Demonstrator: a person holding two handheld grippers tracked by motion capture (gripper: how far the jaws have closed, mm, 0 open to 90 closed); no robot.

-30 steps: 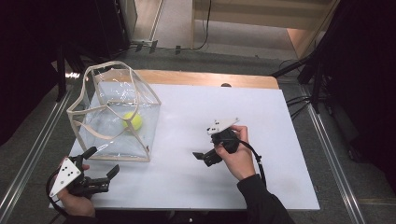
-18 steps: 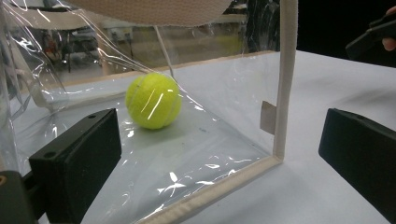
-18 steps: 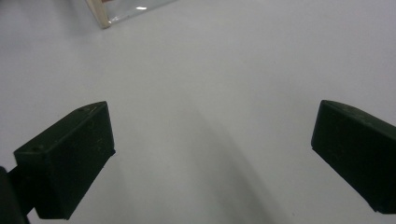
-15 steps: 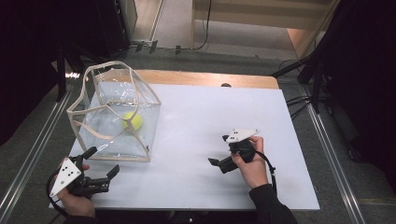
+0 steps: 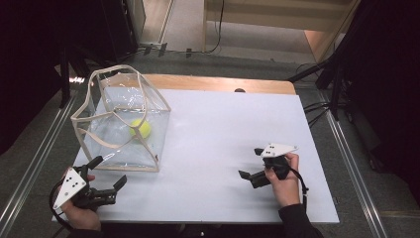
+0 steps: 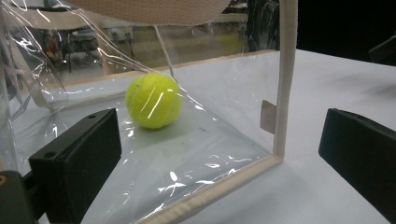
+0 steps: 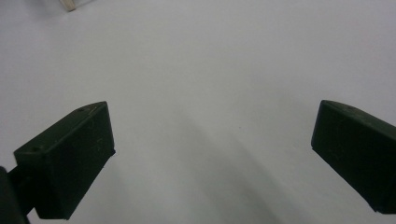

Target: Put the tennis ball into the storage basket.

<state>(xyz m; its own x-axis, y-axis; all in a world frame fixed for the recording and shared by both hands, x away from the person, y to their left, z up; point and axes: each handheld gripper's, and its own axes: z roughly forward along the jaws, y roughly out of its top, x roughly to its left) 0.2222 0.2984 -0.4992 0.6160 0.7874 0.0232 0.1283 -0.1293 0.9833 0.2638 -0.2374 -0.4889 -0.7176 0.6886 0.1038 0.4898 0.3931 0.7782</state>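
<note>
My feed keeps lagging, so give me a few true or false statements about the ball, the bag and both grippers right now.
1. The tennis ball lies inside the clear plastic bag. True.
2. The left gripper is clamped on the bag's beige trim. False: its jaws stand open, just short of the bag's near corner.
3. The right gripper holds the ball. False: it is open over the bare white table, apart from the bag.
4. The bag stands on the table's left part in the high view. True.
</note>
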